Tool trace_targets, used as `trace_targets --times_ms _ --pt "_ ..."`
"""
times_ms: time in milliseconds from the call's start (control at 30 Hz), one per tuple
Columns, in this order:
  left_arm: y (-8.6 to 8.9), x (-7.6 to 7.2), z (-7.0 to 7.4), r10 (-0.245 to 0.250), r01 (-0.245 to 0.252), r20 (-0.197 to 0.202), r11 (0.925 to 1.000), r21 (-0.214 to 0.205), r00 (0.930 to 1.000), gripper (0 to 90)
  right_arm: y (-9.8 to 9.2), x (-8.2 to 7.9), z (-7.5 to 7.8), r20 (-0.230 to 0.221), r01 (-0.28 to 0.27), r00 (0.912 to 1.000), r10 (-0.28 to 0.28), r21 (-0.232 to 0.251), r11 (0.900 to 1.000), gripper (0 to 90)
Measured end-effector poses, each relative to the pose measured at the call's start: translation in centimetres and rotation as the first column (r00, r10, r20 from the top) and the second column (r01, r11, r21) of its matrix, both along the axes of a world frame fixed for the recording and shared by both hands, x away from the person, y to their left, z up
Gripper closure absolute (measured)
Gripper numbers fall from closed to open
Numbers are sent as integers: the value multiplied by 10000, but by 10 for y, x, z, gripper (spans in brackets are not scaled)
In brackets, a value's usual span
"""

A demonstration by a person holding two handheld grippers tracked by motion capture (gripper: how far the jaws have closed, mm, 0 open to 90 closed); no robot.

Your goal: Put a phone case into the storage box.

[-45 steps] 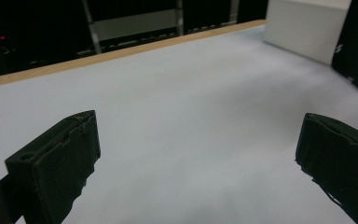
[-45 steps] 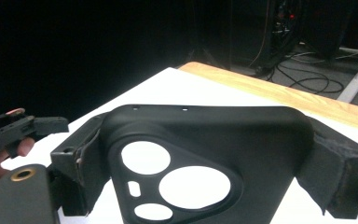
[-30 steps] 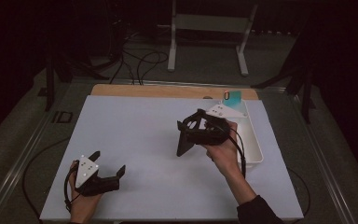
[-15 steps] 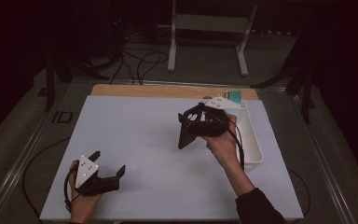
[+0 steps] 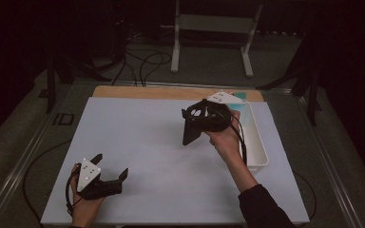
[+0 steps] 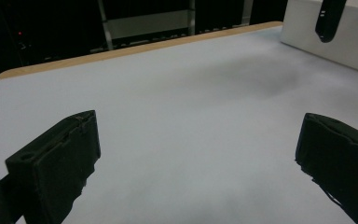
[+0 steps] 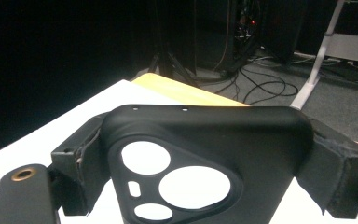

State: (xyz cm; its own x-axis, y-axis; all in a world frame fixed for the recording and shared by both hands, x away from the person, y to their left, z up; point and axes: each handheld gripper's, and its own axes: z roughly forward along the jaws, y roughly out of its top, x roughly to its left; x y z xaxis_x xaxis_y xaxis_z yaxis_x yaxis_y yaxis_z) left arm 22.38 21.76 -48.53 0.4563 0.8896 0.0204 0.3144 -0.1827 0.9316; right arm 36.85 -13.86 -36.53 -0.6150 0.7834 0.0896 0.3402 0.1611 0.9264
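While the right gripper [image 5: 190, 124] pinches a black phone case [image 7: 200, 163] aloft beside the white bin [image 5: 256, 142], the left gripper [image 5: 108, 172] rests spread on the surface [image 5: 138, 128], seemingly waiting.

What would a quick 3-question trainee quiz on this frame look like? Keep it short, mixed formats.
1. True or false: the left gripper is shut on a phone case.
2. What does the right gripper hold? A) a white cloth B) a black phone case with camera cut-outs C) a cable
3. Fill in: the white bin sits at the table's ____ edge, seen from the person's side.

Key:
1. False. Its jaws stand open over the bare white tabletop.
2. B. The case is clamped between the jaws, raised above the table.
3. Right.
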Motion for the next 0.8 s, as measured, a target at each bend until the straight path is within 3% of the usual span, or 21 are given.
trace_targets --times_ms 367,800 --pt "-1 0 0 -41 41 -25 10000 64 10000 2 -4 15 0 -165 235 9996 -236 -30 9997 134" --pt "-2 -1 0 -33 33 34 10000 5 10000 2 -6 32 2 -40 570 9984 -572 -370 9977 134"
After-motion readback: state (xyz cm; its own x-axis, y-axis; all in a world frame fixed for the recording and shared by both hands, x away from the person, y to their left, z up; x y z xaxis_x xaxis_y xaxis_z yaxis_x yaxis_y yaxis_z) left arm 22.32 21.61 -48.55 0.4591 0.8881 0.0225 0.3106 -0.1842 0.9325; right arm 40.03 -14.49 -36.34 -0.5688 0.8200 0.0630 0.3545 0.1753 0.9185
